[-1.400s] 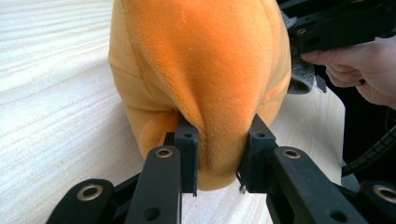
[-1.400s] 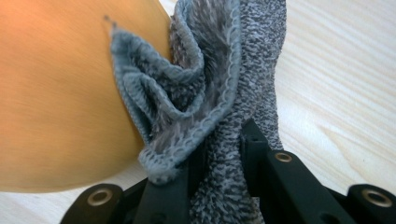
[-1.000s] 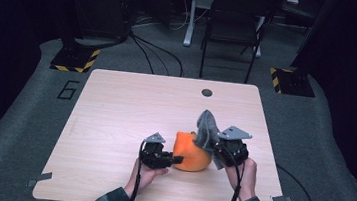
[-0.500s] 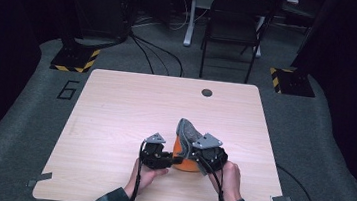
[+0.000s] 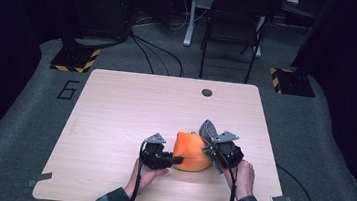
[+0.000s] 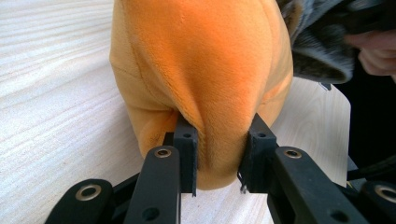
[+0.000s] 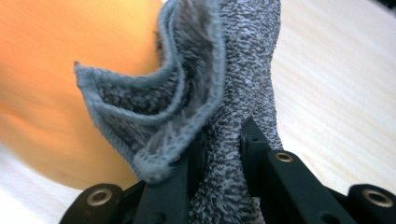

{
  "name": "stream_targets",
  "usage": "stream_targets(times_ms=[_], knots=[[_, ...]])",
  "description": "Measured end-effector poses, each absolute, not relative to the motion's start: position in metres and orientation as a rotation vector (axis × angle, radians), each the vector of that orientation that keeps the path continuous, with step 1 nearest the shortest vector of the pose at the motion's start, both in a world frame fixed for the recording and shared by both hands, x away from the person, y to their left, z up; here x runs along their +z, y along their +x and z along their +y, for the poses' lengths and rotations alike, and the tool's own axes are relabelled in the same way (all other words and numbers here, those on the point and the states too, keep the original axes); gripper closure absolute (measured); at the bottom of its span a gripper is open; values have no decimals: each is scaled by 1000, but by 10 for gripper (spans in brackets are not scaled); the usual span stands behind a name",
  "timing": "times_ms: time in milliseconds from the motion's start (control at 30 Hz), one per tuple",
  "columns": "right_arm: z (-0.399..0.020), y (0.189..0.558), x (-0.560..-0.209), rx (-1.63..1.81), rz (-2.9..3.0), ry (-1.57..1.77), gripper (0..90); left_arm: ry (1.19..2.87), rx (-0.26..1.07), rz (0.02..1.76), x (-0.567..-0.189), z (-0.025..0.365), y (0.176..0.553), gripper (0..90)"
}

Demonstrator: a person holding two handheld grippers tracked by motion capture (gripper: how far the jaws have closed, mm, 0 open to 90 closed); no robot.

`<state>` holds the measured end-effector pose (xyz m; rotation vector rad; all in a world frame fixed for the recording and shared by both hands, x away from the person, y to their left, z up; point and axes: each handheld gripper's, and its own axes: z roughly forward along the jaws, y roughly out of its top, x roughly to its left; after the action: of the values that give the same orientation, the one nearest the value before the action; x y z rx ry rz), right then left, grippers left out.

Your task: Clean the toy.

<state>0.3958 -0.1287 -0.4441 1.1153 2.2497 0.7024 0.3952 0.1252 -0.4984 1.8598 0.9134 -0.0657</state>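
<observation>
A: The orange plush (image 5: 192, 153) sits near the table's (image 5: 116, 104) front edge, left gripper (image 6: 219, 154) clamped on a fold of it.

B: And the right gripper (image 7: 219, 154) pinches the grey knit cloth (image 7: 224, 84) beside that plush. I'd say: keep the plush pinned, drape slowly.
</observation>
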Motion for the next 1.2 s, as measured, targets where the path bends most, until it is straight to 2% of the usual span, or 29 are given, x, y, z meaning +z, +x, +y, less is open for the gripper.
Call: stream_targets(times_ms=[433,600,733,833,933,1000,1200], knots=[[-143,418,-482,529,2341,1211,767,1859,-62,915,-498,125,395,715],[-149,412,-458,613,2271,1215,767,1858,-63,919,-498,126,395,714],[-147,392,-416,783,2196,1157,767,1860,-60,917,-498,126,395,714],[-135,378,-399,898,2180,1081,767,1861,-57,916,-498,126,395,714],[-118,375,-405,857,2237,1029,768,1865,-53,913,-498,126,395,711],[-106,379,-425,757,2283,1009,771,1878,-49,918,-498,125,394,703],[-106,382,-433,740,2302,991,775,1886,-25,900,-500,124,396,662]])
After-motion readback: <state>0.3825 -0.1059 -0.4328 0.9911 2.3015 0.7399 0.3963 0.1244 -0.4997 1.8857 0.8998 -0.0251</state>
